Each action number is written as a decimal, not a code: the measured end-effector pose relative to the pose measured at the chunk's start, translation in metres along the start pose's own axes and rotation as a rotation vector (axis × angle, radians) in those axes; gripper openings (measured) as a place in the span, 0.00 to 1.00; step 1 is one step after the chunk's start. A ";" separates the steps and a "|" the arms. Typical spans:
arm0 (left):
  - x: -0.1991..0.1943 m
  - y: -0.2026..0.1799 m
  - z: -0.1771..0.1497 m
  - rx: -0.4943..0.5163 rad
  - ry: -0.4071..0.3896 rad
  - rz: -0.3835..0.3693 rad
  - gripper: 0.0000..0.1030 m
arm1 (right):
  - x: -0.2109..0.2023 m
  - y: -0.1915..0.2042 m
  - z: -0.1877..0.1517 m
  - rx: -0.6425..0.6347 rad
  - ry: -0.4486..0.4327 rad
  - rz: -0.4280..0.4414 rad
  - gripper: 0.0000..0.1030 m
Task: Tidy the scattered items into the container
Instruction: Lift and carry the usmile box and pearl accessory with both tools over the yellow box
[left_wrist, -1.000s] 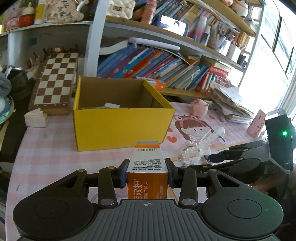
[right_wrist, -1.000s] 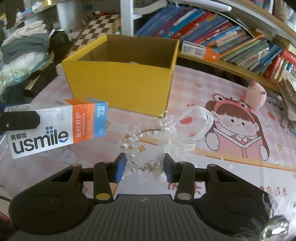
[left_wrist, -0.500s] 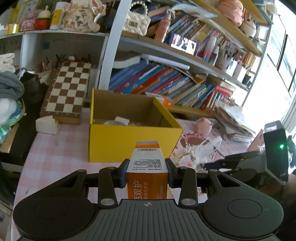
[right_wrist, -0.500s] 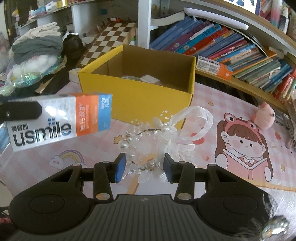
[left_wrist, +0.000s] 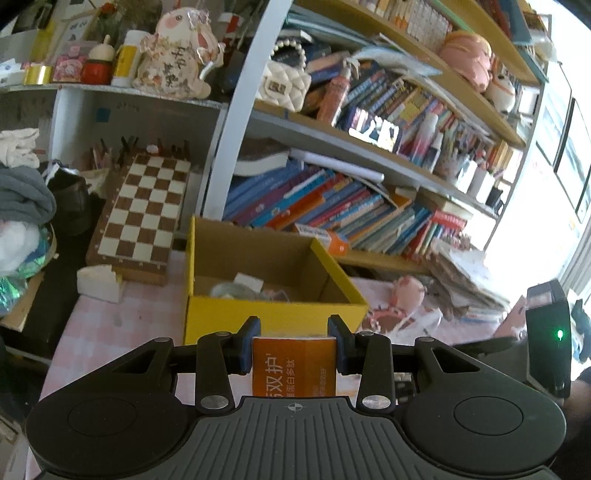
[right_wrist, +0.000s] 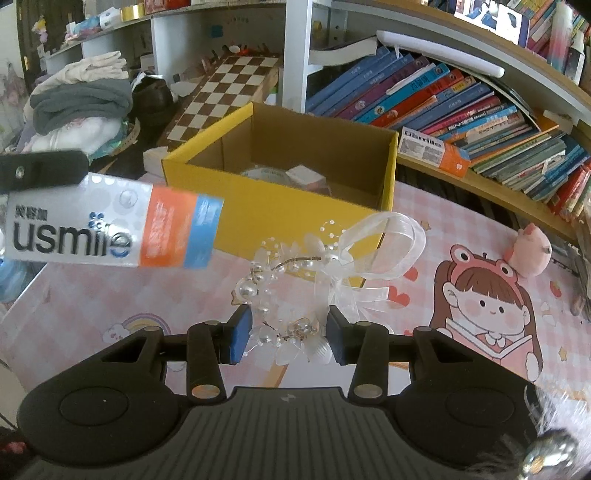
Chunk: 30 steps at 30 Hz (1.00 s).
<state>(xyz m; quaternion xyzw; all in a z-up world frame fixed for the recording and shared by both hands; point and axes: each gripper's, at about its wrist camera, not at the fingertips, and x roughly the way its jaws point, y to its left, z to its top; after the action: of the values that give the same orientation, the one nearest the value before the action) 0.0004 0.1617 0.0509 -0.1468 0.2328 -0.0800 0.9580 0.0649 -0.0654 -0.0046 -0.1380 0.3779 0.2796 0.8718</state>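
Note:
An open yellow cardboard box (left_wrist: 275, 325) (right_wrist: 280, 210) stands on the pink table mat, with several small items lying inside. My left gripper (left_wrist: 294, 345) is shut on a white and orange usmile toothpaste carton (left_wrist: 293, 365), held in the air in front of the box. The same carton (right_wrist: 110, 225) shows at the left of the right wrist view, pointing toward the box. My right gripper (right_wrist: 290, 334) is shut on a pearl and white-ribbon hair ornament (right_wrist: 317, 266), lifted off the mat before the box's near corner.
A chessboard (left_wrist: 142, 212) leans behind the box at left, with a white block (left_wrist: 98, 282) beside it. Bookshelves (left_wrist: 332, 206) run along the back. A pink plush (right_wrist: 528, 245) sits on the mat at right. Folded clothes (right_wrist: 81, 103) are piled far left.
Both grippers have risen with their loads. The left view tilted upward, so the box sits lower and closer, and its inside now shows. The carton climbed higher in the right view.

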 end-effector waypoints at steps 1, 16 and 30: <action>0.000 0.000 0.002 -0.002 -0.007 -0.003 0.37 | -0.001 -0.001 0.002 0.002 -0.003 0.002 0.39; 0.011 -0.001 0.036 0.004 -0.094 -0.030 0.37 | -0.007 -0.005 0.023 -0.010 -0.047 0.017 0.39; 0.052 0.007 0.075 0.043 -0.166 -0.001 0.37 | 0.001 -0.017 0.067 -0.044 -0.116 0.005 0.39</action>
<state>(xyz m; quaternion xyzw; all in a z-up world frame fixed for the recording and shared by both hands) 0.0822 0.1746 0.0901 -0.1323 0.1508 -0.0731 0.9769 0.1144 -0.0484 0.0404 -0.1397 0.3210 0.2974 0.8883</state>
